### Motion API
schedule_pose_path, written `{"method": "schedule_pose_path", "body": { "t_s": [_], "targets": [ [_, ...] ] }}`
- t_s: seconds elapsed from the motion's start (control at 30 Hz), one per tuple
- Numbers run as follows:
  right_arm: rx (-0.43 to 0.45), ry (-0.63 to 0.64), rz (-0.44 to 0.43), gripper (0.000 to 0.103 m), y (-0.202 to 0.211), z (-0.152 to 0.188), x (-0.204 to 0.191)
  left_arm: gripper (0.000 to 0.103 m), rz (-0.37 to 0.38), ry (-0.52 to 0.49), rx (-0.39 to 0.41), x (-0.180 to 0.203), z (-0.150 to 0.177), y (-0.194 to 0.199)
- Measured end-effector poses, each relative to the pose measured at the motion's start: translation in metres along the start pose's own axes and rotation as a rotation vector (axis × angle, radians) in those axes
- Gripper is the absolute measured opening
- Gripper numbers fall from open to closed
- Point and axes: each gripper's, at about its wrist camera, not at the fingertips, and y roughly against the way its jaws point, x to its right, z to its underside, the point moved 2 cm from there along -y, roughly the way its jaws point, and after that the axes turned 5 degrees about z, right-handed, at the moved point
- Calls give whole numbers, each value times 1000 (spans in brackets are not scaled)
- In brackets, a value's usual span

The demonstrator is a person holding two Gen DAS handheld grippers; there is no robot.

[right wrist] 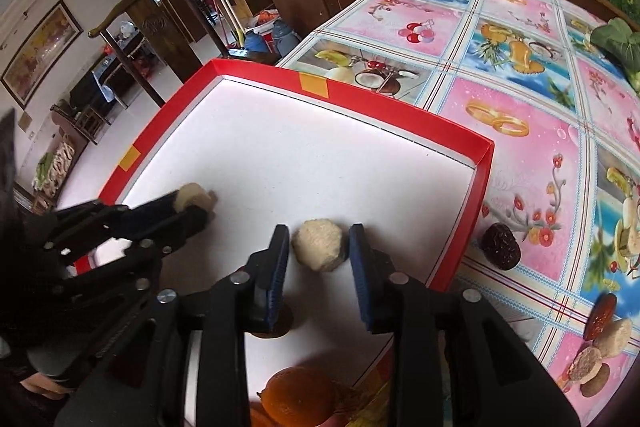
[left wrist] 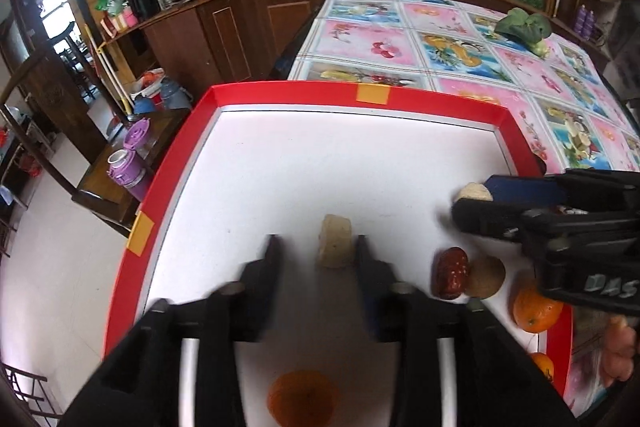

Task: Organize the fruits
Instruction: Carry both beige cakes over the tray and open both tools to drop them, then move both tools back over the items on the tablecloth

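Fruits set down in the red tray, both grippers letting go

Fruits lay on the tray (left wrist: 176, 163) floor. Left gripper (left wrist: 318, 251) and right gripper (right wrist: 319, 247) each stood with jaws apart around a pale lump (left wrist: 334, 247), pads clear. Lifting carelessly could nudge a lump rolling toward the right edge. Counted: two lumps, three oranges (left wrist: 534, 309), one date (left wrist: 450, 273).

An orange (right wrist: 298, 397) sits half hidden behind the right hand-held gripper (right wrist: 319, 255), cut by the bottom edge.

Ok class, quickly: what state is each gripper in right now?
Left gripper: open, a pale fruit slice between its fingers, not clamped.
Right gripper: open around a pale round piece, gaps both sides.
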Motion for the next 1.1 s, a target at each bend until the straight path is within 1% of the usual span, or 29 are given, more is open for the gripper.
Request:
{"method": "schedule_pose_path", "body": {
  "t_s": [0.03, 0.1, 0.13, 0.17, 0.23, 0.3, 0.37, 0.47, 0.53, 0.6, 0.7, 0.8, 0.9, 0.97, 1.03, 1.07, 1.1],
  "targets": [
    [2, -6, -16, 45, 2, 0, 1, 58, -14, 6, 0, 0, 0, 1],
    [27, -13, -41, 46, 10, -1, 4, 59, -27, 5, 11, 2, 0, 5],
    [41, -15, -52, 46, 16, -1, 5, 62, -31, 6, 18, 3, 0, 9],
    [55, -19, -66, 46, 22, -1, 8, 69, -37, 13, 30, 4, -1, 14],
    [100, -23, -82, 47, 39, 0, 15, 74, -49, 40, 86, 6, -2, 32],
    [154, -32, -72, 48, 59, 3, 27, 78, -37, 65, 146, 9, -2, 51],
    [198, -57, -81, 48, 80, 10, 47, 80, -16, 83, 210, 16, -2, 71],
    [257, -122, -56, 52, 113, 27, 87, 81, 36, 72, 250, 35, -1, 88],
    [286, -165, -27, 53, 134, 41, 118, 81, 68, 41, 251, 56, 2, 92],
    [296, -212, 8, 53, 149, 55, 147, 81, 104, 9, 239, 74, 5, 91],
    [295, -289, 9, 53, 161, 74, 183, 81, 148, -42, 205, 106, 12, 85],
    [290, -335, 17, 53, 159, 89, 204, 81, 174, -80, 169, 130, 20, 80],
    [284, -370, -7, 53, 152, 100, 217, 81, 184, -112, 143, 148, 26, 77],
    [261, -383, -24, 54, 145, 104, 220, 81, 180, -128, 132, 155, 28, 76],
    [239, -344, -48, 54, 143, 102, 213, 81, 177, -128, 129, 158, 28, 76],
    [230, -307, -58, 54, 142, 102, 205, 81, 178, -125, 129, 158, 27, 77],
    [226, -259, -49, 54, 142, 102, 196, 81, 177, -122, 129, 159, 27, 77]
  ]
}}
